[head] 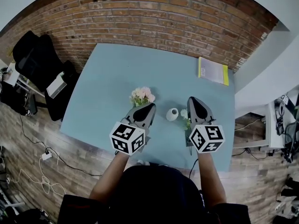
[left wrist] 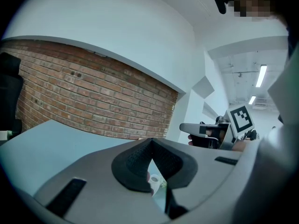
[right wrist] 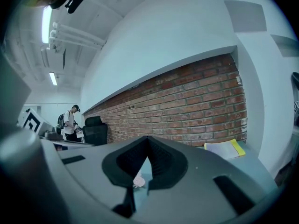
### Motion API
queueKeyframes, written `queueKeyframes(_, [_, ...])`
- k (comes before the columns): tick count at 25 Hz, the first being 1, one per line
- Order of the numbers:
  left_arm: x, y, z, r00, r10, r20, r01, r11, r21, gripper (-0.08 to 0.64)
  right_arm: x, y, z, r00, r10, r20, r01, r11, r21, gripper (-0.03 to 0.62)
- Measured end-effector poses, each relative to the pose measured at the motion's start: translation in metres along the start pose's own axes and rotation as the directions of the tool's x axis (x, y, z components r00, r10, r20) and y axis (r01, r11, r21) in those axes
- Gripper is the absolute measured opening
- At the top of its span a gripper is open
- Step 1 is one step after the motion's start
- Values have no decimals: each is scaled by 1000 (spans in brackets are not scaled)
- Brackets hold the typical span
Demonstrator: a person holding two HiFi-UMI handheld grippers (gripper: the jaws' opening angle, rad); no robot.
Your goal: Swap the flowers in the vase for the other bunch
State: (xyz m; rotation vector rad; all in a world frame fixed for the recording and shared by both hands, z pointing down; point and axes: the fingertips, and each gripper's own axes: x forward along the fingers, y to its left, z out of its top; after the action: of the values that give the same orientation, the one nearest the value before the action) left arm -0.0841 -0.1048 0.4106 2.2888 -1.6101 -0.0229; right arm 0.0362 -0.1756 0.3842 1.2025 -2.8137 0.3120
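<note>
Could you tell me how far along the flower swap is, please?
Done: the vase looks empty, with the pink bunch and the white bunch both outside it. In hand: nothing visible, as the left claw and right claw are shut. Left: putting the other bunch in.

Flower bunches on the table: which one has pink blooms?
The pink bunch left of the white vase, by the left gripper; the other bunch, by the right gripper, looks white.
</note>
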Motion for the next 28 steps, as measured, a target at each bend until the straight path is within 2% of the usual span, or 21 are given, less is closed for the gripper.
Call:
queueKeyframes(12, [-5, 36, -6, 999, 31, -26, -32, 998, -45, 5, 19, 16, -8, 999, 19, -32, -19, 1000, 12, 12])
queueKeyframes(28, [6, 74, -25, 993, 1, -116, -13, 995, -103, 5, 41, 23, -26, 996, -4, -92, 6, 1000, 14, 12])
